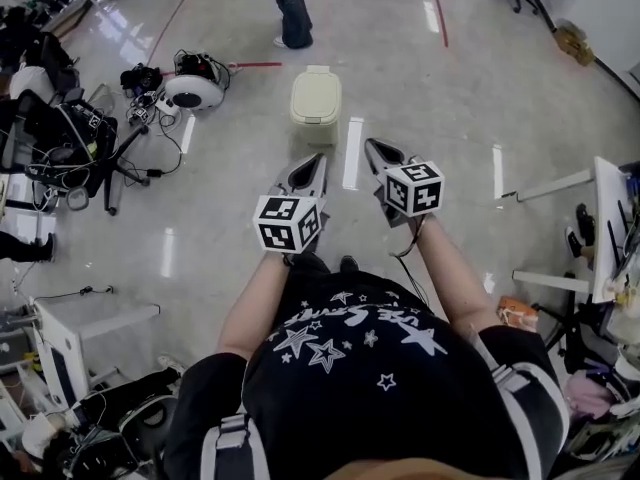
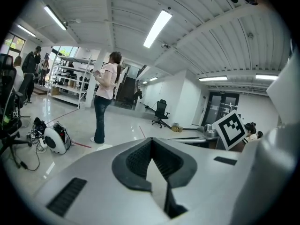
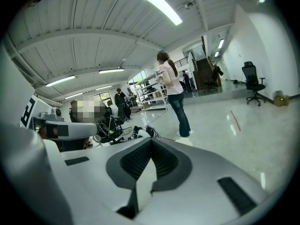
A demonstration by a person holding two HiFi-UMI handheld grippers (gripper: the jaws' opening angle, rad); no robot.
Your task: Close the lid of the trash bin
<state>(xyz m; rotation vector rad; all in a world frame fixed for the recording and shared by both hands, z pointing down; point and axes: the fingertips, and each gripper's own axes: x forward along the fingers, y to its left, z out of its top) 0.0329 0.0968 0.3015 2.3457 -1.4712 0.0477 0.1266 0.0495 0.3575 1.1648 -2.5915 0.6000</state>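
Left hand-held gripper [image 1: 316, 158] is held at waist height with its jaws together at the tips and nothing between them; its own view shows the same [image 2: 152, 142]. Right hand-held gripper [image 1: 372, 145] sits just beside it, also closed and empty [image 3: 151, 142]. Both tips point away from the person, toward the far side of the floor [image 1: 450, 108], and neither touches anything.

The trash bin [image 1: 315, 98] stands on the floor beyond the tips, apart from both. It is almost straight ahead of the left one and far-left of the right one, so the left looks slightly nearer.

Seen from above, the bin is a cream rounded rectangle with its long axis running near to far, roughly in line with the jaws. A small tab [image 1: 318, 69] shows at the far short end and the near end is rounded. Whether that tab is the hinge side cannot be told. The top looks flat and level from here, so the lid may already be down, though a small gap would not show at this angle.

Likely next move is a forward and downward reach. A standing person [image 1: 290, 13] is just past the bin, and a white round device [image 1: 192, 90] with cables lies to its left.
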